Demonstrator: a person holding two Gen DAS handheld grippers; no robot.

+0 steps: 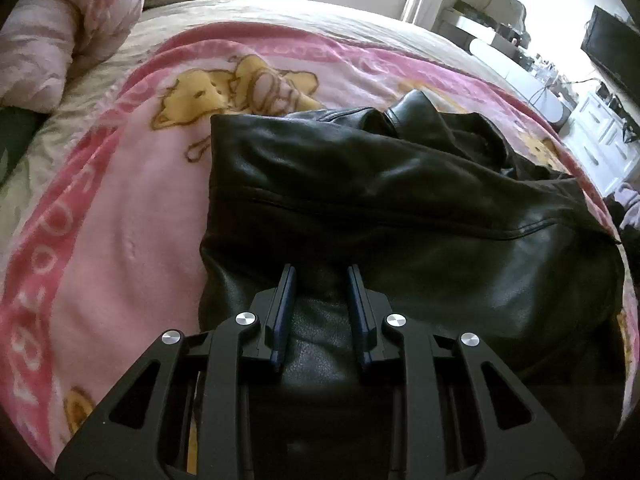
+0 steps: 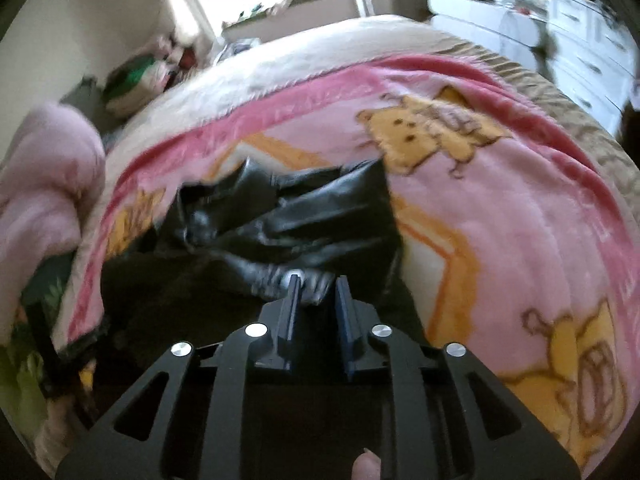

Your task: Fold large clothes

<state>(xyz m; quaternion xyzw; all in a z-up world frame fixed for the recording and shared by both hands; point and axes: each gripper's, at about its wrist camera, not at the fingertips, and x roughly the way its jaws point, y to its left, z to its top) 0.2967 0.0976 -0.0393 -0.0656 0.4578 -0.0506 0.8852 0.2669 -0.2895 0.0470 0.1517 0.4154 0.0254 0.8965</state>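
Observation:
A black leather jacket (image 1: 400,200) lies crumpled on a pink cartoon blanket (image 1: 132,208) spread over the bed. My left gripper (image 1: 320,270) sits on the jacket's near left part, its blue-padded fingers narrowly apart with a bulge of leather pinched between them. In the right wrist view the jacket (image 2: 320,216) lies bunched ahead on the same blanket (image 2: 500,220). My right gripper (image 2: 318,280) stands open just over the jacket's near edge. A flap with a silver snap (image 2: 295,276) lies at the left fingertip, loose in the gap.
A rolled pink quilt (image 1: 52,40) lies at the bed's left side. White drawers (image 1: 600,140) and a dark screen (image 1: 612,48) stand to the right of the bed. A cluttered window ledge (image 2: 304,4) is beyond. A person's fingertip (image 2: 366,466) shows behind the right gripper.

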